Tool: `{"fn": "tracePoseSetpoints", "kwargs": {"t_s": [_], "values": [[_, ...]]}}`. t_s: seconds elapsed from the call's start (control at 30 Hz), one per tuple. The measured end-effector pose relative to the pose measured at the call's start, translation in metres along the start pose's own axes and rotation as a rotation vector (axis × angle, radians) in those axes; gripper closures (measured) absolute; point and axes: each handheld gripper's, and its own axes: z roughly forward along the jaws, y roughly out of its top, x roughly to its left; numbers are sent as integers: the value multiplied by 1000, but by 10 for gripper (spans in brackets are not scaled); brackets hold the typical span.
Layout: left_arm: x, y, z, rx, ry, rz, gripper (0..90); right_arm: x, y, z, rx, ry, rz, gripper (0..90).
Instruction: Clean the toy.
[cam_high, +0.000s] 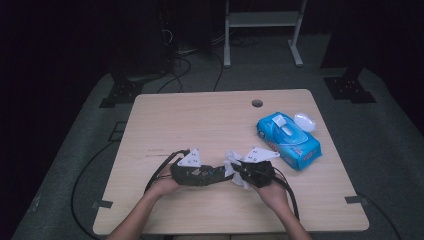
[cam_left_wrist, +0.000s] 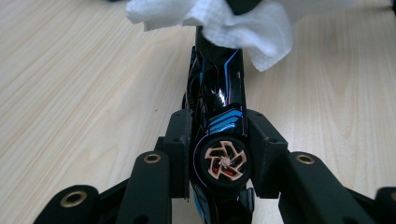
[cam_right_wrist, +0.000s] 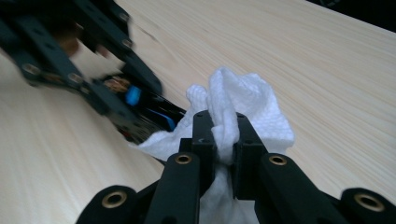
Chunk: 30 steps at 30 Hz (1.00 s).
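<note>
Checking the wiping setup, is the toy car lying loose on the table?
No, the left claw is shut on the toy car, clamping it at its wheel.

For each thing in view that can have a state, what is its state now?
Left tongs: shut on the toy car.
Right tongs: shut on the white wipe.
Toy car: held on its side, front end under the wipe.
White wipe: crumpled, pressed on the car.
Wipes pack: lying flat, lid open.
</note>
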Motion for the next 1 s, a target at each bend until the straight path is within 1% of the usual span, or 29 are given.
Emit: {"fn": "tracePoseSetpoints", "kwargs": {"t_s": [0.07,0.13,0.17,0.2,0.23,0.27,0.3,0.33,0.37,0.4,0.43,0.47,0.53,0.57,0.6,0.63,0.67,0.7,0.73,0.77,0.8,0.83,0.9,0.93,0.97,1.0], "values": [[-1,0,0,0,1,1,647,7,4,5,-20,49,-1,818],[-2,1,0,3,2,7,647,13,9,12,-16,69,-22,817],[-2,0,0,4,1,10,647,14,10,15,-9,77,-24,817],[-2,0,-1,5,-2,10,647,14,9,17,-1,77,-24,817],[-2,-1,-2,3,-4,6,647,13,8,18,13,66,-30,817],[-1,-2,-2,5,-3,7,648,10,6,18,14,59,-29,817],[-1,-2,-3,5,-4,7,648,6,4,16,4,55,-5,816],[0,-2,-2,6,-7,2,648,2,3,14,3,41,1,817],[0,-1,-3,9,-8,4,648,-1,2,12,16,12,0,817],[1,-1,-2,12,-9,5,648,-3,2,11,19,5,8,818],[1,-1,-2,15,-9,6,647,-4,3,9,17,5,15,818],[0,-1,-2,15,-7,8,647,-2,4,8,11,8,10,818],[0,-1,-2,12,-3,7,647,5,7,9,-12,38,-9,817],[0,-1,-3,12,-3,7,647,8,9,11,-15,55,-31,817],[0,-1,-3,12,-5,7,647,11,9,13,-3,57,-50,817],[-1,-1,-3,14,-6,3,647,12,8,15,16,49,-58,817],[-1,-1,-3,18,-2,8,648,10,5,16,18,47,-58,816],[-1,-1,-4,20,-1,10,648,6,3,14,7,47,-35,816],[-2,-1,-3,21,1,11,648,1,0,12,1,34,-18,817],[-2,-1,-3,20,2,15,648,-3,-2,9,5,9,-6,818],[-2,0,-3,21,2,16,648,-7,-4,6,-1,12,15,817],[-2,0,-3,21,-1,16,648,-9,-5,4,-2,5,24,818],[-1,0,-2,24,-3,15,647,-6,-4,3,-10,8,18,818],[-1,1,-2,26,-3,16,648,-2,-1,4,-16,24,11,818],[-1,1,-2,27,-3,18,647,4,2,7,-13,42,-8,817],[-1,1,-2,29,-2,19,648,9,5,10,-9,51,-24,817]]}}
